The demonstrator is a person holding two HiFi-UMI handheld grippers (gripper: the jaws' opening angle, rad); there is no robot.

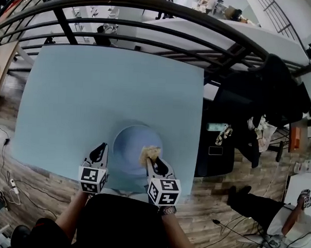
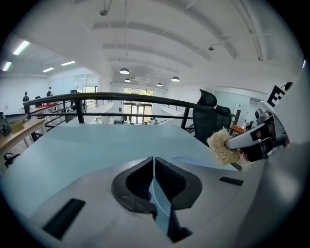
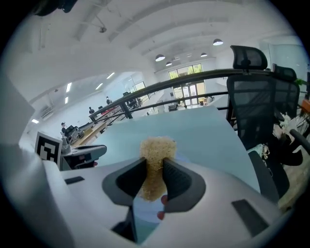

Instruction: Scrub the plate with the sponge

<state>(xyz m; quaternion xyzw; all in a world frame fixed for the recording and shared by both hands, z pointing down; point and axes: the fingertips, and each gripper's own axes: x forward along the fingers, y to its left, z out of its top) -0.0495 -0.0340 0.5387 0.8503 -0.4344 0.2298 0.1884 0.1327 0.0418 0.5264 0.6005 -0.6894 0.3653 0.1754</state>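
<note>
A round blue plate lies near the front edge of the pale blue table. My right gripper is over the plate's right side, shut on a tan fibrous sponge. The sponge sticks up between the jaws of the right gripper. My left gripper sits just off the plate's left rim. In its own view the left gripper has its jaws together with nothing between them. That view also shows the plate and the sponge to its right.
A black metal railing runs behind the table. A black office chair draped with dark clothes stands to the right, with a black case against the table's right edge. Cables lie on the wooden floor at the left.
</note>
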